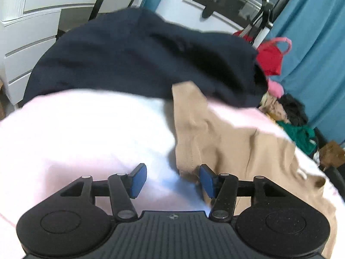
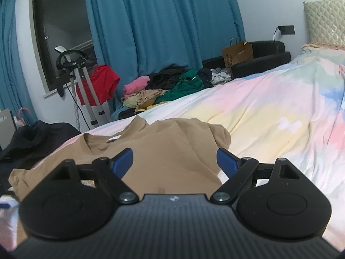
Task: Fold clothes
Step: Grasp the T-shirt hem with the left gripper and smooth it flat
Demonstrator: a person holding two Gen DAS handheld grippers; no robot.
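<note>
A tan T-shirt (image 2: 163, 142) lies spread on the bed, its collar toward the left. My right gripper (image 2: 174, 161) hovers over the shirt's body, jaws wide open and empty. In the left wrist view the picture is blurred; the tan T-shirt (image 1: 226, 138) lies to the right with its edge beside my right pad. My left gripper (image 1: 172, 180) is open over the pale sheet, with nothing between its pads. A dark navy garment (image 1: 140, 54) lies heaped just beyond.
The pastel bedsheet (image 2: 269, 112) stretches right toward a quilted headboard (image 2: 325, 21). A pile of clothes (image 2: 172, 84) sits beyond the bed by blue curtains (image 2: 161, 21). A red shirt (image 2: 97, 84) hangs on a stand. White drawers (image 1: 28, 43) stand at the left.
</note>
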